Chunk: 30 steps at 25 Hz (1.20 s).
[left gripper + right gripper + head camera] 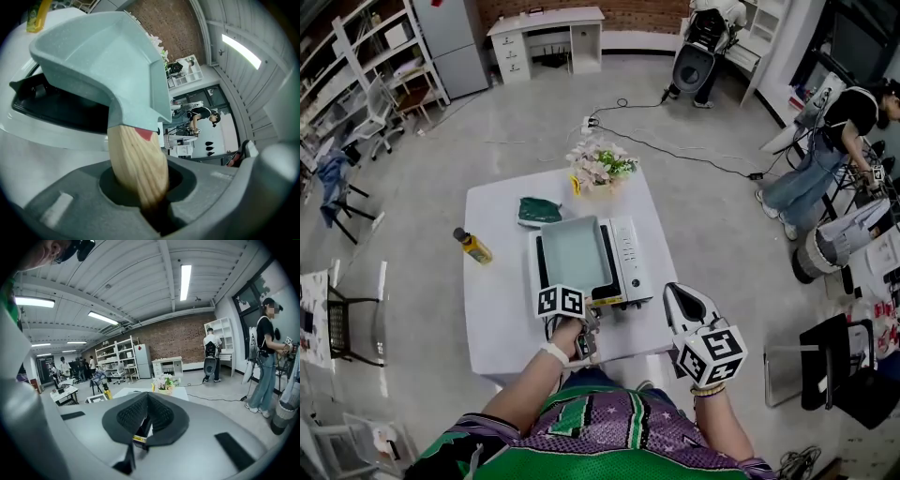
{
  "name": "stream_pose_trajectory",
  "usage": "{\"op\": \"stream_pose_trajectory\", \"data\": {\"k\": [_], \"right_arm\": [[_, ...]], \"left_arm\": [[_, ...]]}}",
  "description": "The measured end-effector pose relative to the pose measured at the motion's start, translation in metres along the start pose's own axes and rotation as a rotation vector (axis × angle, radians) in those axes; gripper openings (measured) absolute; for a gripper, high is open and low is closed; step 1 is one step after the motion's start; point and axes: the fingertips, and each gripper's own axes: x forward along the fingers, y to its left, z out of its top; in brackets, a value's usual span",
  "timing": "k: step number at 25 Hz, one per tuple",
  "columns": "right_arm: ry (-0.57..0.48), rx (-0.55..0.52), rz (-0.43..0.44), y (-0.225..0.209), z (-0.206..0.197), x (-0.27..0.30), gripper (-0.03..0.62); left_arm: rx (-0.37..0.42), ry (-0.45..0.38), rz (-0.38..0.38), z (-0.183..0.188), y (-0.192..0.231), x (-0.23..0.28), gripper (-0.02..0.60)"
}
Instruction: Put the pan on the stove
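The pan (575, 253) lies over the black top of the stove (630, 251) on the bench (502, 309). The left hand-held gripper (584, 328) is clenched on its wooden handle (138, 164). The right hand-held gripper (146, 413) is closed and empty. The placing looks nearly done; only letting go seems left.

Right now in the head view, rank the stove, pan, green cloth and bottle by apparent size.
Largest to smallest:
1. stove
2. pan
3. green cloth
4. bottle
All lie similarly far from the camera, so the order holds.
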Motion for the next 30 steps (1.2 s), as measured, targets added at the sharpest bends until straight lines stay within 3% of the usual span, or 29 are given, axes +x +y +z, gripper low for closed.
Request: {"op": "stream_pose_trajectory", "data": {"k": [15, 18, 20, 30], "right_arm": [[-0.004, 0.018, -0.003, -0.009, -0.005, -0.003, 0.002], [-0.006, 0.026, -0.003, -0.01, -0.005, -0.004, 0.002], [-0.008, 0.034, 0.001, -0.009, -0.004, -0.004, 0.002], [-0.015, 0.029, 0.017, -0.005, -0.004, -0.011, 0.002]], "left_arm": [[-0.009, 0.026, -0.015, -0.002, -0.007, 0.005, 0.075], [0.025, 0.055, -0.038, -0.004, -0.012, 0.005, 0.122], [0.036, 0.063, -0.047, -0.003, -0.014, 0.003, 0.191], [-0.016, -0.005, -0.082, 0.003, -0.016, -0.004, 0.247]]}}
